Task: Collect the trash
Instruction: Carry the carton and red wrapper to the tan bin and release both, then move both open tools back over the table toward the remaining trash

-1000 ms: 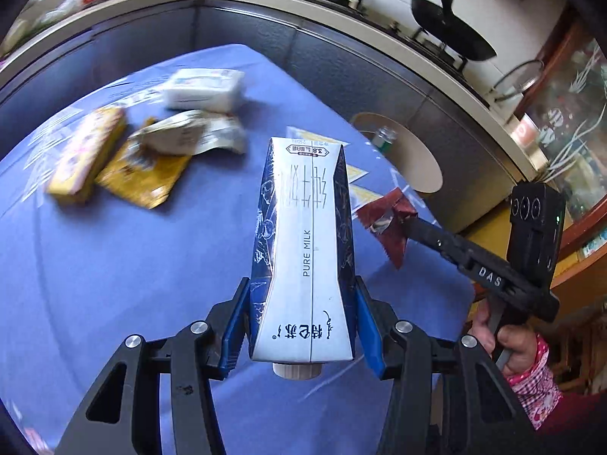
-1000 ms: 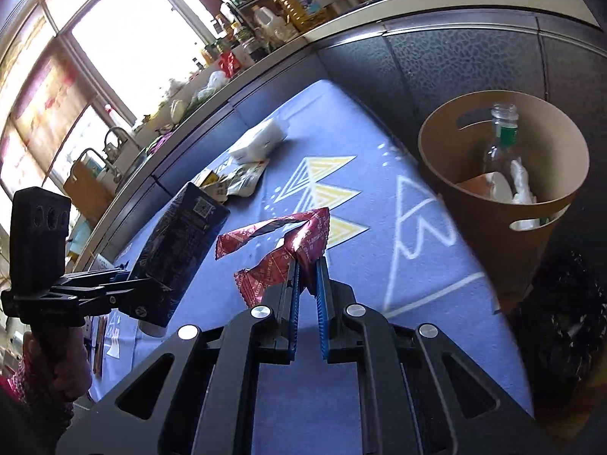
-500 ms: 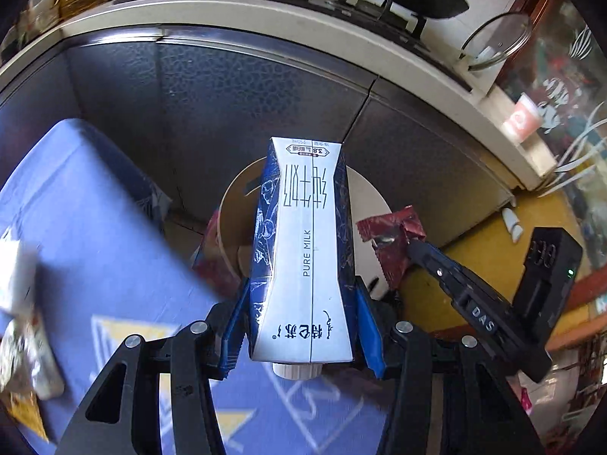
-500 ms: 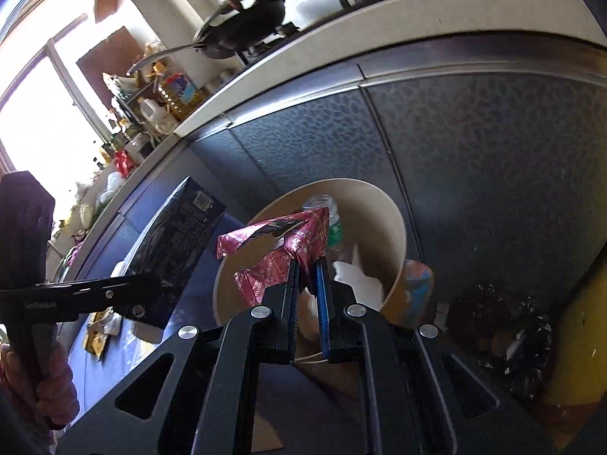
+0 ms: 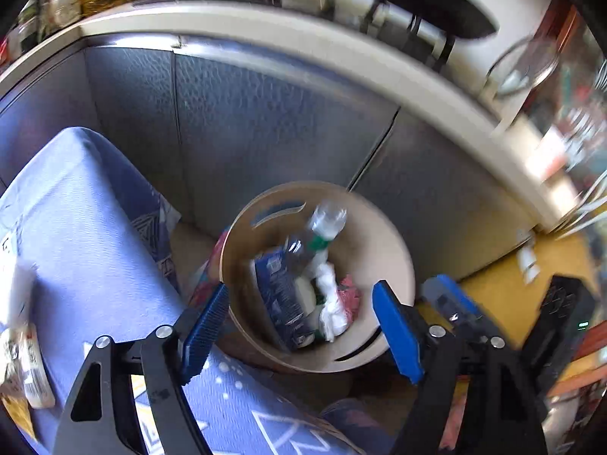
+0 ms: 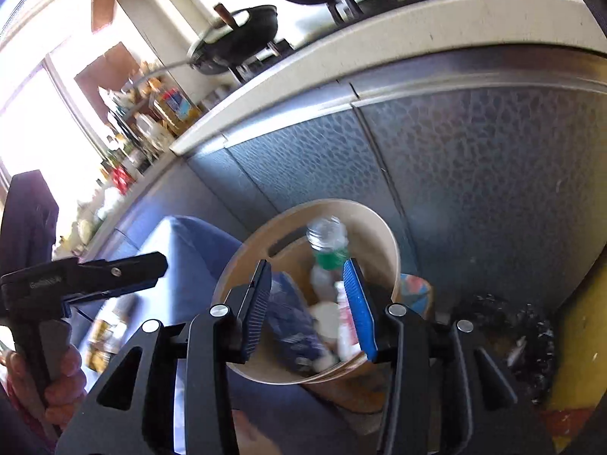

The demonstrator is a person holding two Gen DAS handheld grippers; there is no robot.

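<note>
Kitchen cabinets with dark pebbled fronts run behind a round tan waste bin (image 5: 394, 250) that stands on the floor off the end of a desk (image 5: 87, 250) draped in blue cloth. Directly below and ahead of the left hand-held gripper (image 5: 301, 330) the bin gapes; its jaws are opening with nothing between them, and the dark blue milk carton (image 5: 282, 299) lies inside the bin, leaning against the wall nearest that gripper. The right hand-held gripper (image 6: 309, 309) hangs over the same bin, its jaws likewise opening and empty, and a crumpled red wrapper (image 5: 351, 297) sits among the white scraps beside a clear plastic bottle (image 5: 322, 227) with a green label. Off to the left gripper's near left, on the cloth, more trash waits: a pale packet (image 5: 34, 364) and a yellowish wrapper (image 5: 17, 413) at the picture's edge, both blurred. These look like thin, light, floppy film, likely slick, so I would judge a firm pinch on a bunched fold or a raised edge the safest hold, since a flat sheet pressed to the cloth gives the pads little to catch. A fuller packet should be stiffer and could be taken across its narrow width.
</note>
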